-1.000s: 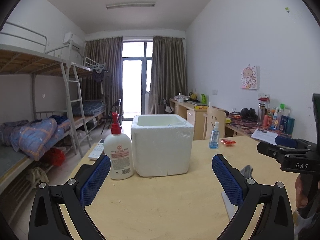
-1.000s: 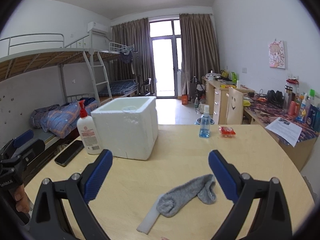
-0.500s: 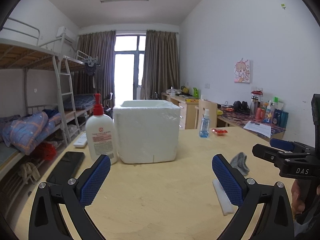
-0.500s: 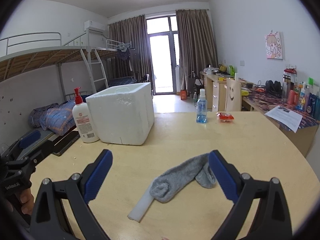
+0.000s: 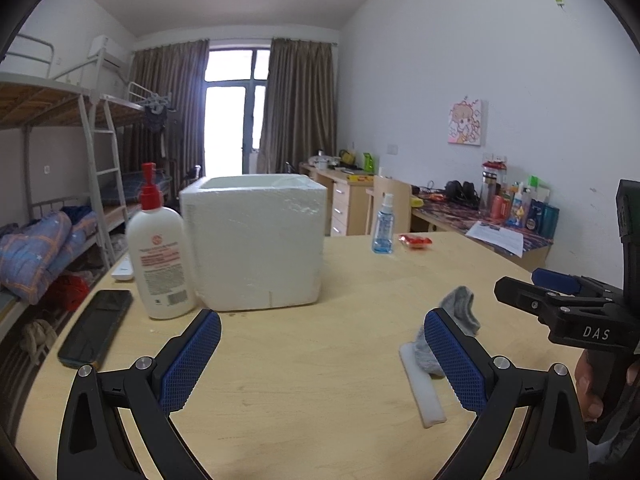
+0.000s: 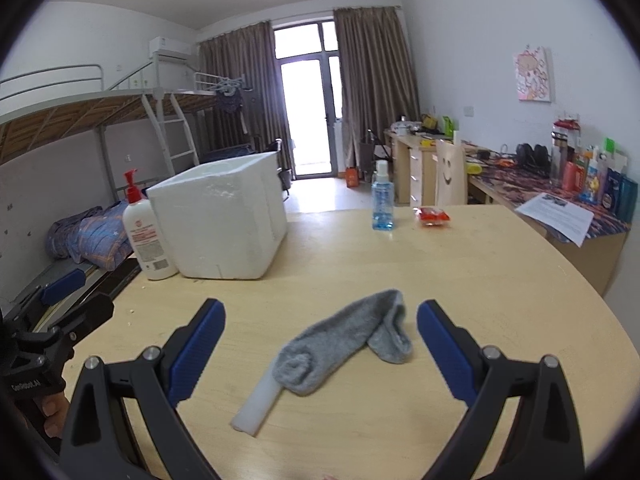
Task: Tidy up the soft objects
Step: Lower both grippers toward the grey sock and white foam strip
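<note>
A grey sock (image 6: 344,338) lies crumpled on the wooden table (image 6: 480,280), its lower end draped over a white foam strip (image 6: 256,404). My right gripper (image 6: 320,340) hovers open just above it, the sock lying between its blue pads. In the left wrist view the sock (image 5: 460,310) and strip (image 5: 422,388) sit at the lower right, partly behind the right finger. My left gripper (image 5: 320,354) is open over bare table in front of the white foam box (image 5: 254,240), which stands open-topped. The right gripper (image 5: 560,300) shows at that view's right edge.
A white pump bottle (image 5: 160,248) stands left of the box, with a black phone (image 5: 96,328) and a white remote (image 5: 122,270) near the table's left edge. A blue spray bottle (image 6: 382,196) and a red packet (image 6: 432,216) sit at the far side. A bunk bed and cluttered desks lie beyond.
Both grippers have come down and forward toward the table. The sock now lies closer between the right gripper's fingers. Both stayed open.
</note>
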Action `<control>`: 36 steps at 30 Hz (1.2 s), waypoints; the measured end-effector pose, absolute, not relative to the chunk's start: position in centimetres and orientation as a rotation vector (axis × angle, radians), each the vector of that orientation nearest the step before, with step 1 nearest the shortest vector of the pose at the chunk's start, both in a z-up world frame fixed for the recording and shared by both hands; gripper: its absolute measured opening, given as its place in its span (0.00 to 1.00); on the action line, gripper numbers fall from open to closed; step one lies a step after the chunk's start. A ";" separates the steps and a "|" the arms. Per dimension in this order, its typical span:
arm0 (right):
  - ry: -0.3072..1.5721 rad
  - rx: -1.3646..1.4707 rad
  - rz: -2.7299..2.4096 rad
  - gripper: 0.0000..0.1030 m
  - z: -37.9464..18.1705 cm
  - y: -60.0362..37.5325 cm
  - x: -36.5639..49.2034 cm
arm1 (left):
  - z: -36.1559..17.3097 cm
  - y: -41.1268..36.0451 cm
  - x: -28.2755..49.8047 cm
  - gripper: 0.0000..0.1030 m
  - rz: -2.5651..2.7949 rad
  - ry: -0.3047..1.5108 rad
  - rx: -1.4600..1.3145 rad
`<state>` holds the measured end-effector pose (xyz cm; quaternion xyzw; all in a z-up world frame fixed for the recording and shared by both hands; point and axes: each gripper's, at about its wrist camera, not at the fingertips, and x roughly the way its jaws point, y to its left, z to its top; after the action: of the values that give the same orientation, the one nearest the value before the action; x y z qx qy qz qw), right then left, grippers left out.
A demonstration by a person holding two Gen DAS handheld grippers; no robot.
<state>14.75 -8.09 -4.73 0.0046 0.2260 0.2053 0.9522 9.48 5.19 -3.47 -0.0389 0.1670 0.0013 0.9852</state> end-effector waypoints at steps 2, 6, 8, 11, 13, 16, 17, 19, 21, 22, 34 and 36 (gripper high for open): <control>0.464 0.015 0.397 0.96 -4.8 -8.8 14.8 | -3.6 4.7 10.0 0.99 -0.018 0.348 -0.074; 0.475 0.017 0.359 0.96 -5.0 -10.0 15.0 | -3.8 3.3 11.0 0.99 -0.070 0.372 -0.058; 0.482 0.018 0.336 0.96 -5.2 -10.6 15.0 | -4.1 2.5 11.5 0.99 -0.096 0.389 -0.046; 0.498 0.027 0.313 0.96 -5.4 -11.4 15.3 | -4.7 1.5 12.3 0.99 -0.133 0.425 -0.034; 0.508 0.029 0.301 0.96 -5.6 -11.8 15.6 | -5.2 0.9 12.8 0.99 -0.142 0.449 -0.020; 0.518 0.033 0.296 0.96 -5.8 -12.1 15.9 | -5.9 0.1 13.6 0.99 -0.162 0.494 -0.005; 0.521 0.035 0.295 0.96 -6.0 -12.2 16.0 | -6.2 -0.2 13.8 0.99 -0.172 0.512 -0.005; 0.530 0.036 0.297 0.96 -6.2 -12.2 16.2 | -6.6 -0.7 14.3 0.99 -0.185 0.537 -0.006; 0.536 0.038 0.300 0.96 -6.5 -12.3 16.3 | -7.0 -1.1 14.7 0.99 -0.195 0.560 0.000; 0.541 0.037 0.299 0.96 -6.6 -12.4 16.4 | -7.2 -1.3 14.9 0.99 -0.192 0.568 0.003; 0.622 0.049 0.279 0.96 -8.3 -13.3 18.5 | -9.2 -2.8 17.0 0.92 -0.214 0.692 0.015; 0.636 0.056 0.281 0.96 -8.5 -13.5 18.8 | -9.5 -3.2 17.3 0.89 -0.224 0.718 0.019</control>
<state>18.83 -13.48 -8.48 0.0274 0.3114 0.1375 0.9399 17.33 -3.18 -9.52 0.0094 0.3505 -0.1094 0.9301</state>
